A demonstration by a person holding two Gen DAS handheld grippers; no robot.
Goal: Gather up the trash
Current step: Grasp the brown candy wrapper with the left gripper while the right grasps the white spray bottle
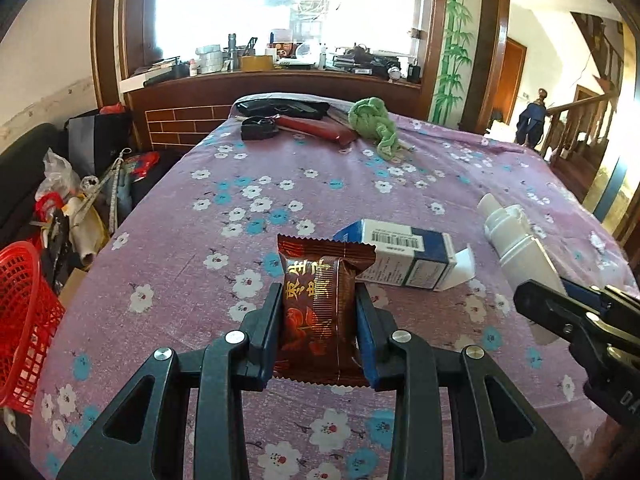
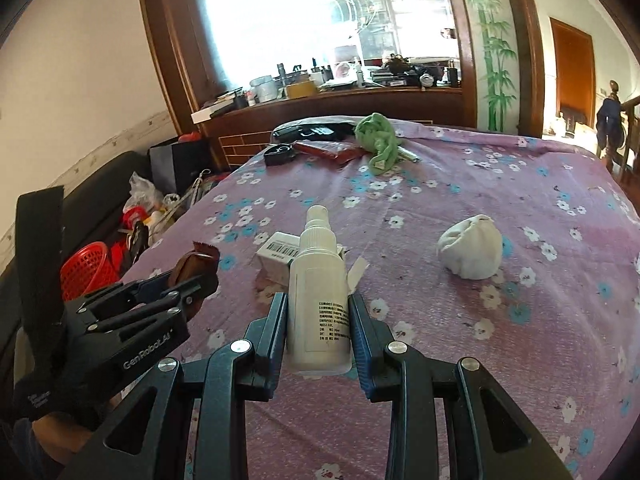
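Left gripper [image 1: 318, 320] clamped on brown snack packet [image 1: 316, 304], pads pressing both sides, packet upright. Gold Chinese characters down packet front, not fully legible; red fruit art lower down. Same packet [image 2: 196, 266] seen at 9 o'clock in right view, serrated edge poking up past the left gripper's [image 2: 192, 284] fingers. "GenRobot.AI" printed in white on left gripper body.

Right gripper [image 2: 319, 320] clamped on white bottle [image 2: 318, 288], spray nozzle pointing to 12 o'clock. Small black print block on bottle label, too small to read. Bottle [image 1: 516, 248] also visible at 3 o'clock in left view, with right gripper [image 1: 560, 300] on its lower part.

Box [image 1: 396, 256], white and blue, lying on cloth [image 1: 180, 280] at 1 o'clock from packet, end flap open; barcode on top face, fine print on side unreadable. In right view box [image 2: 278, 258] sits just behind bottle, barcode up.

White wad [image 2: 472, 252] on cloth at 2 o'clock in right view, apart from bottle.

Red basket [image 1: 24, 320] off cloth edge at 9 o'clock in left view. Green rag [image 1: 374, 124] far at 12 o'clock, beside red case [image 1: 316, 128].
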